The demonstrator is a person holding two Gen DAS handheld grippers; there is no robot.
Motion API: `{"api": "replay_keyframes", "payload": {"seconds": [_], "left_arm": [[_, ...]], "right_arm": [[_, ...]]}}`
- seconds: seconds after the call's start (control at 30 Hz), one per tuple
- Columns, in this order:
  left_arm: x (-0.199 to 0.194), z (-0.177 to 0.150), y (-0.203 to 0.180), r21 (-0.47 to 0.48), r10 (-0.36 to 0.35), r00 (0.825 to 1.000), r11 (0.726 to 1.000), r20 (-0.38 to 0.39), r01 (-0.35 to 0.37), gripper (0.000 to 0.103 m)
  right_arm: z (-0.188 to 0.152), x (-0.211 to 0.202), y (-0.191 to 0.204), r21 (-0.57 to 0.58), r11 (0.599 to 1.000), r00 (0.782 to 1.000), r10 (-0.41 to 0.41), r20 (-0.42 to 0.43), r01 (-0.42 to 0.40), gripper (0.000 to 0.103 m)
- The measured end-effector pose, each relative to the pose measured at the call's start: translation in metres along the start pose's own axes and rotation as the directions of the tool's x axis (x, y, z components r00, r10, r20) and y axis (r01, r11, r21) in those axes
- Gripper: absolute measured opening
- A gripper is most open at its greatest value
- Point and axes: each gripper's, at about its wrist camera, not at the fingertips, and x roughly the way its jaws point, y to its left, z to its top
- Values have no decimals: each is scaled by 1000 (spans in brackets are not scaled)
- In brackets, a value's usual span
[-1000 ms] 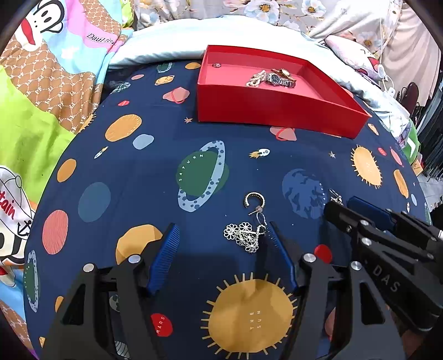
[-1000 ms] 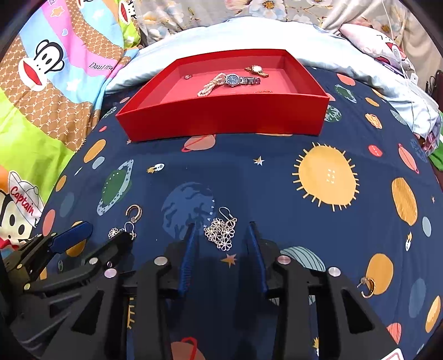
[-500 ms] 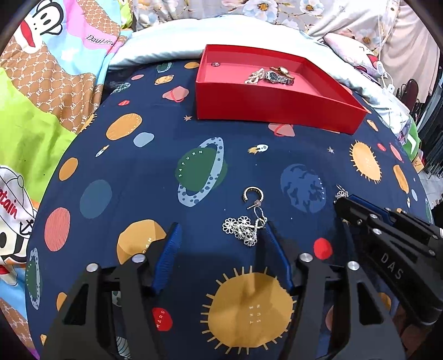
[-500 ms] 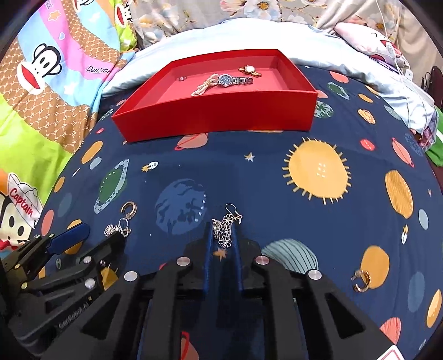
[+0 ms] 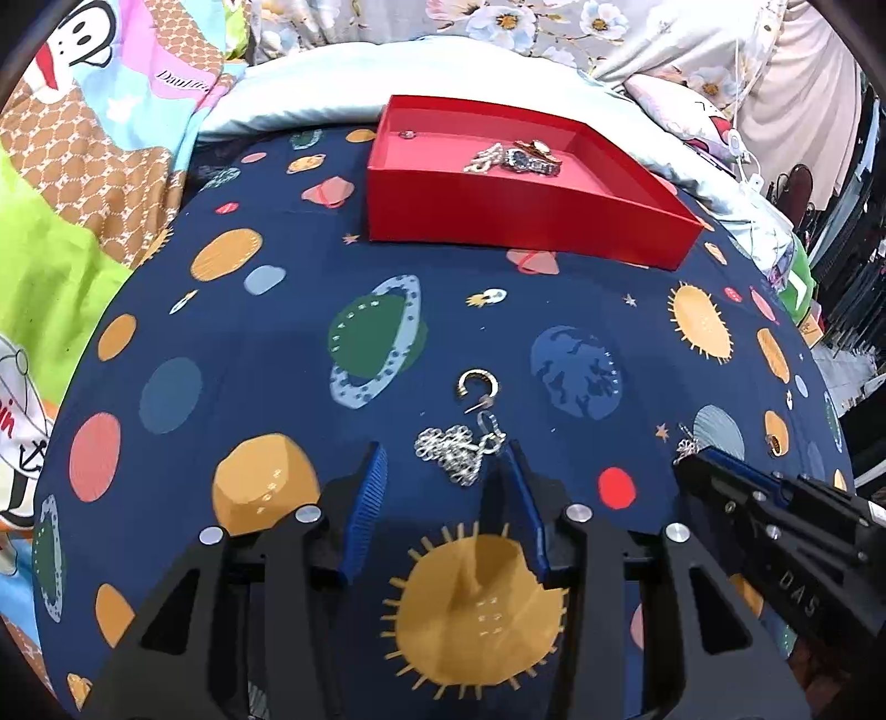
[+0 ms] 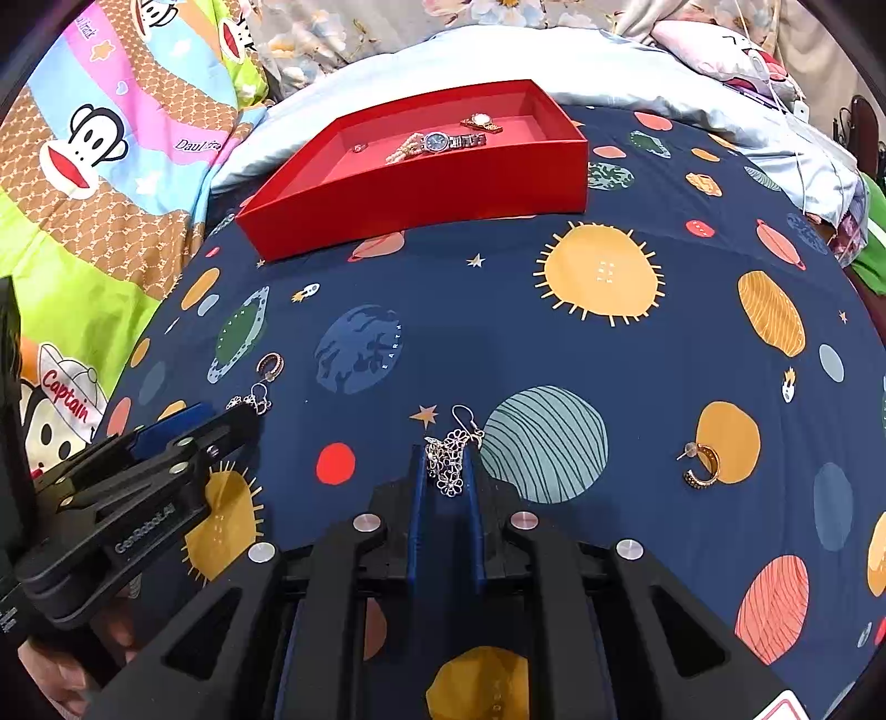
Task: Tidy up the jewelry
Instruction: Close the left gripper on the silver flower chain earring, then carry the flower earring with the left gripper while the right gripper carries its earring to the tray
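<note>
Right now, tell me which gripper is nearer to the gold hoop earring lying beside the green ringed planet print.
Left. The left gripper sits open just short of the gold hoop earring, straddling a silver flower earring. The right gripper is off to its right, shut on another flower earring.

Probably a home bedroom: planet-print bedsheet [image 6: 692,232], cartoon monkey quilt [image 6: 94,160], floral pillows [image 5: 554,27].

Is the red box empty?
No, the red box already holds a watch and some other jewelry lying on its floor.
</note>
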Motion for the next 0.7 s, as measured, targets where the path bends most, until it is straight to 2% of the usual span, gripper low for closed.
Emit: {"api": "replay_keyframes", "payload": {"seconds": [0.1, 0.13, 0.23, 0.3, 0.7], "left_arm": [[3, 1, -7, 31, 11, 1000, 999, 7, -11, 35], [3, 1, -8, 43, 12, 1000, 999, 9, -12, 28], [1, 0, -7, 42, -6, 1000, 999, 9, 5, 23], [0, -1, -6, 36, -30, 1000, 999, 1, 30, 7], [-25, -12, 1, 1, -103, 995, 995, -16, 103, 7]], "right_arm": [[0, 0, 0, 0, 1000, 1000, 2, -3, -2, 12], [0, -1, 0, 0, 1000, 1000, 4, -3, -4, 12], [-1, -2, 1, -2, 1000, 1000, 6, -4, -6, 12], [-3, -4, 1, -2, 1000, 1000, 9, -4, -9, 12], [-12, -29, 10, -28, 999, 999, 38, 12, -38, 12]]}}
